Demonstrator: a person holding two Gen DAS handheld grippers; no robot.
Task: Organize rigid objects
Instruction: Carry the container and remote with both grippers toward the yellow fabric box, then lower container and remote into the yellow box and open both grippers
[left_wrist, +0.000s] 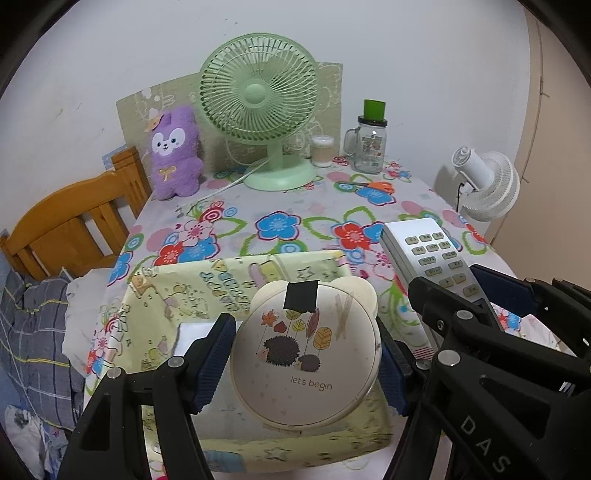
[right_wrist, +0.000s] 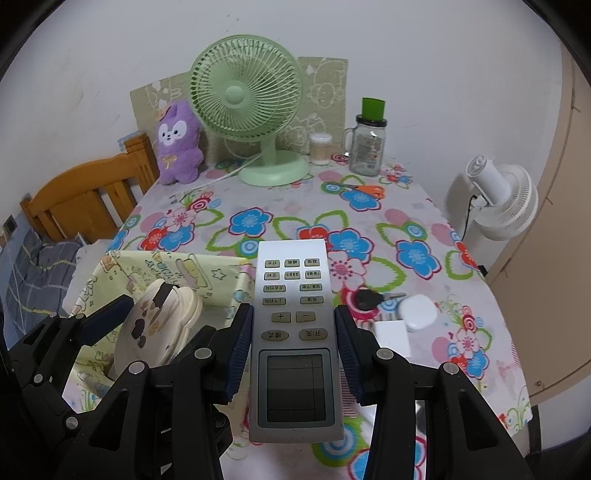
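My left gripper (left_wrist: 306, 360) is shut on a round cream case (left_wrist: 304, 363) printed with hedgehogs and a black tape tab; it hangs over a pale yellow patterned box (left_wrist: 207, 291). From the right wrist view the case (right_wrist: 155, 325) shows edge-on in those jaws above the box (right_wrist: 162, 273). My right gripper (right_wrist: 293, 350) is shut on a grey remote control (right_wrist: 293, 332) with a dark screen, held above the floral tablecloth (right_wrist: 424, 221). The remote (left_wrist: 432, 254) also appears at the right of the left wrist view.
A green desk fan (right_wrist: 251, 107), purple plush (right_wrist: 179, 144), glass jar with green lid (right_wrist: 367, 144) and small cup (right_wrist: 320, 148) line the back. Orange scissors (right_wrist: 364, 189), a black key (right_wrist: 367, 298), a white pebble case (right_wrist: 417, 313) and a white card (right_wrist: 393, 334) lie right. A wooden chair (right_wrist: 85, 195) stands left.
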